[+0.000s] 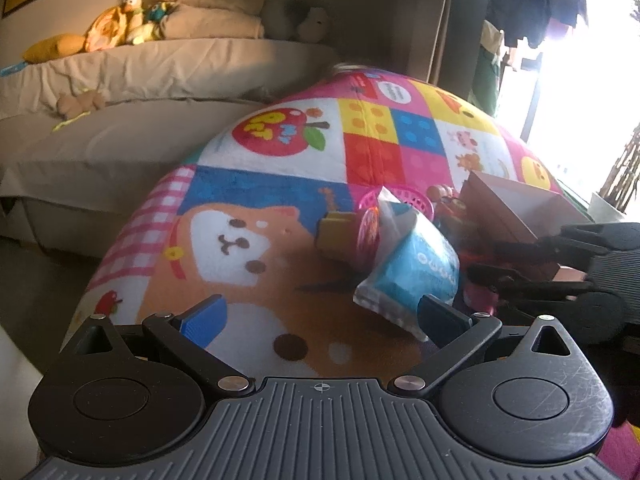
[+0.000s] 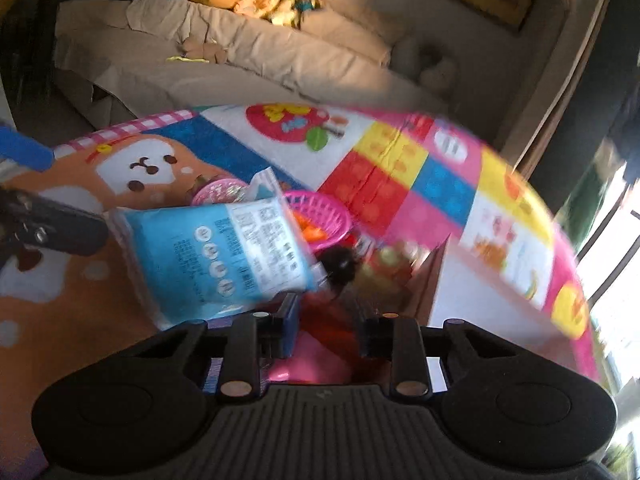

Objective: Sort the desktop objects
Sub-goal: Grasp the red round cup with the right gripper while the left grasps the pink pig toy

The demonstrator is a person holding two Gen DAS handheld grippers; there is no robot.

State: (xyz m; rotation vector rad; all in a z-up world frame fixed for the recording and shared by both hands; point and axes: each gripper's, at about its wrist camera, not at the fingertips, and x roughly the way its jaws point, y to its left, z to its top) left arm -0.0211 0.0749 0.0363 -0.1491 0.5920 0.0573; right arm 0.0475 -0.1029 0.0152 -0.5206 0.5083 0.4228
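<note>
A blue and white packet (image 1: 416, 272) (image 2: 216, 256) lies on the colourful play mat (image 1: 248, 200), leaning on a pink basket (image 1: 412, 196) (image 2: 320, 212) and a round pink tub (image 1: 368, 232). My left gripper (image 1: 320, 312) hovers open in front of the packet with nothing between its blue pads. My right gripper (image 2: 328, 312) (image 1: 484, 264) reaches in from the right, its jaws narrow. A blurred red and pink item (image 2: 328, 332) fills the gap between them. What that item is cannot be made out.
An open cardboard box (image 1: 516, 200) (image 2: 436, 280) stands right of the pile, with small toys (image 1: 444, 196) beside it. A yellow-brown block (image 1: 336, 232) lies left of the tub. A beige sofa (image 1: 160, 80) with soft toys runs behind the mat.
</note>
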